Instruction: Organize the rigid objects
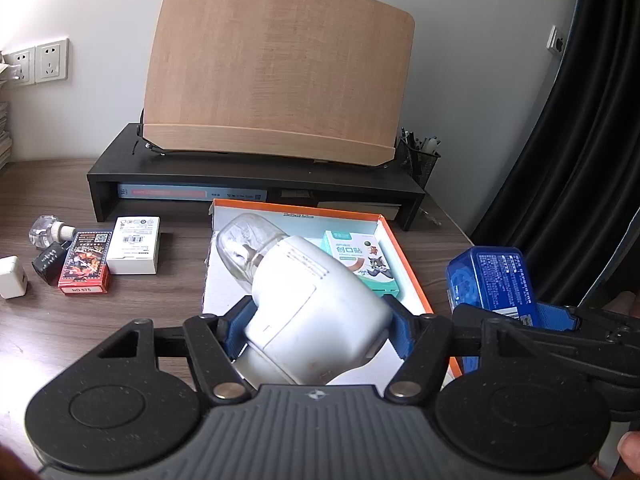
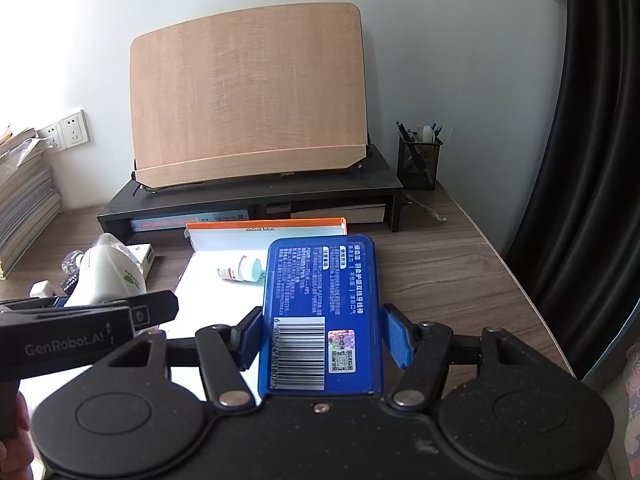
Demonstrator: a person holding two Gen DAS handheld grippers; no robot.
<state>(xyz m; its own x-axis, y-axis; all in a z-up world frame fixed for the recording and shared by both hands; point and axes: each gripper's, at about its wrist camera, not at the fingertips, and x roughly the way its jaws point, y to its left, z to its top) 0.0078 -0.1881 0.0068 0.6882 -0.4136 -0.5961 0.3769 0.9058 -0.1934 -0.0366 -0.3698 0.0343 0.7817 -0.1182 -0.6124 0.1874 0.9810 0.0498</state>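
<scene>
The left hand-held gripper (image 1: 316, 332) pinches a white appliance (image 1: 308, 308) above the orange-rimmed tray (image 1: 404, 256), likely for sorting. At its 3 o'clock, the right hand-held gripper (image 2: 322, 344) clamps a blue case (image 2: 320, 312).

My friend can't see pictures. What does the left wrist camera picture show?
The left gripper holds a white device with a clear bottle on its end over an orange-edged tray on a wooden desk. A small bandage box lies in the tray, and the right gripper holds a blue box beside it.
</scene>
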